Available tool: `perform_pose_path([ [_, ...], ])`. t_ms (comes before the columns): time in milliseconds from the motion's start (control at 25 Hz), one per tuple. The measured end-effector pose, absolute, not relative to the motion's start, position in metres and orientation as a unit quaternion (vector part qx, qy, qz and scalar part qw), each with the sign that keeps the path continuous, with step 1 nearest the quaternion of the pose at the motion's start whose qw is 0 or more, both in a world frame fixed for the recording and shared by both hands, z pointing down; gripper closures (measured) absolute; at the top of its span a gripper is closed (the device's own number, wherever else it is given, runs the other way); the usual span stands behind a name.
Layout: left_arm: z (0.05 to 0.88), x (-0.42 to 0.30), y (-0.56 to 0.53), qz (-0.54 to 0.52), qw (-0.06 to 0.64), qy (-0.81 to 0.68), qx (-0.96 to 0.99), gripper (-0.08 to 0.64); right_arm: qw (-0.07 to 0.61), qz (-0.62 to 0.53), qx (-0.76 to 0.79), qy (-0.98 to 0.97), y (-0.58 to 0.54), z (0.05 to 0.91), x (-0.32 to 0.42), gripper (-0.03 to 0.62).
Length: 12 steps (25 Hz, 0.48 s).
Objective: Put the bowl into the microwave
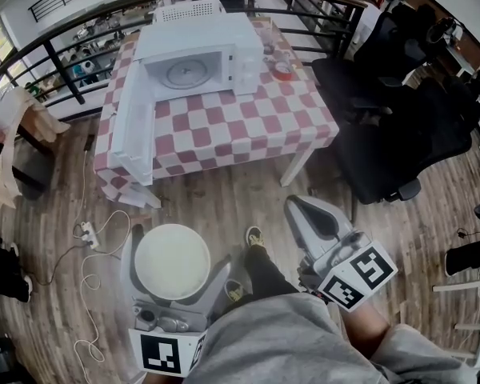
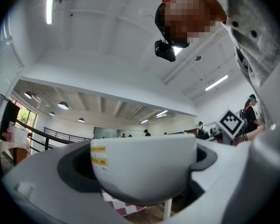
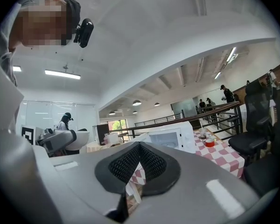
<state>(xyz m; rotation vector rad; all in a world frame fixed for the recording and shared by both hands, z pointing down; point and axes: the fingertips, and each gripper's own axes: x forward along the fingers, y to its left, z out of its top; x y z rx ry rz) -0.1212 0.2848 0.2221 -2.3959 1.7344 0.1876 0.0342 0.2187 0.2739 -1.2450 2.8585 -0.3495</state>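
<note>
1. The counter (image 1: 248, 122) is being covered by a red-and-white checked cloth.
2. The microwave (image 1: 204, 54) is being carried at the counter's far edge, with its door (image 1: 133, 134) swung wide open along the left edge.
3. The left gripper (image 1: 180, 251) is being held over the wooden floor (image 1: 216, 206), short of the counter's near edge, and its jaws are being clamped on the bowl (image 1: 173, 261).
4. The right gripper (image 1: 302, 208) is being held just beside it, with its jaws pressed together on nothing.
5. The bowl is being gripped upright, well apart from the microwave.
</note>
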Motion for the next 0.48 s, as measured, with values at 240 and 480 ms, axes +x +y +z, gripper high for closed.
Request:
perform_pose_path([
  [240,0.228,-0.114,0.257,0.057,0.088,0.581,-0.807,0.022,0.004,-0.124,-0.397,0.909,0.191,0.285,0.042,0.592],
  [480,0.230,-0.113,0.213,0.054,0.085,0.590,-0.801,0.021,0.005,-0.133,-0.388,0.912,0.143,0.289,0.043,0.592],
])
